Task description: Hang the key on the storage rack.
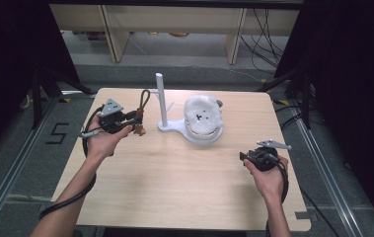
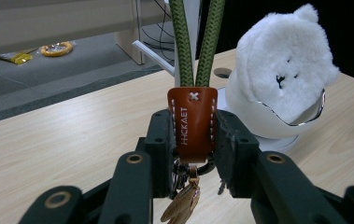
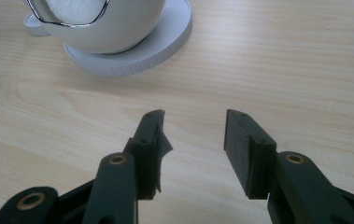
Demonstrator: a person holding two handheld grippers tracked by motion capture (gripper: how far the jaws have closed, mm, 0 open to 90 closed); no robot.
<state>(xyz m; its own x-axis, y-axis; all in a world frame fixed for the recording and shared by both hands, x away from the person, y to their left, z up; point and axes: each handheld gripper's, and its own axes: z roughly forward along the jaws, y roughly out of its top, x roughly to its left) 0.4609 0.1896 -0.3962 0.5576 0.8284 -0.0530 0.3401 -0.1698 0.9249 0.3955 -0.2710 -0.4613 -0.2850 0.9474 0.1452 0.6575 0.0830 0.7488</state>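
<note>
The keychain (image 2: pixel 192 122) sits right in the left tool (image 2: pixel 192 140), pinched by its brown leather tab between the two black pads, and it's up off the surface (image 1: pixel 174 182). The green cord loop (image 2: pixel 196 42) rises straight out of the tab, and a small metal ring with a tan charm (image 2: pixel 184 207) dangles below the jaws. In the high view the left tool (image 1: pixel 125 122) hangs over the left part of the surface with the loop (image 1: pixel 144 102) standing up beside it, near the white post (image 1: pixel 161 98) but apart from it.

That post rises from a white stand (image 1: pixel 174 129), and a fluffy white bear-faced plush (image 1: pixel 203 116) rests in the stand's bowl just beside it. By the look of things this is the carrying step: the grip is made, the hanging is not yet done. I'd judge the next move calls for lifting the loop higher than the post's top, keeping it spread open, then lowering it over the tip, or hooking it on the small side peg (image 1: pixel 169 106), before letting go.

Over on the right, the right tool (image 3: pixel 193 140) is spread with nothing between its jaws, held low over bare wood in front of the stand's base (image 3: pixel 132 53), seen in the high view near the right edge (image 1: pixel 258 159), ready to steady the stand if it shifts
</note>
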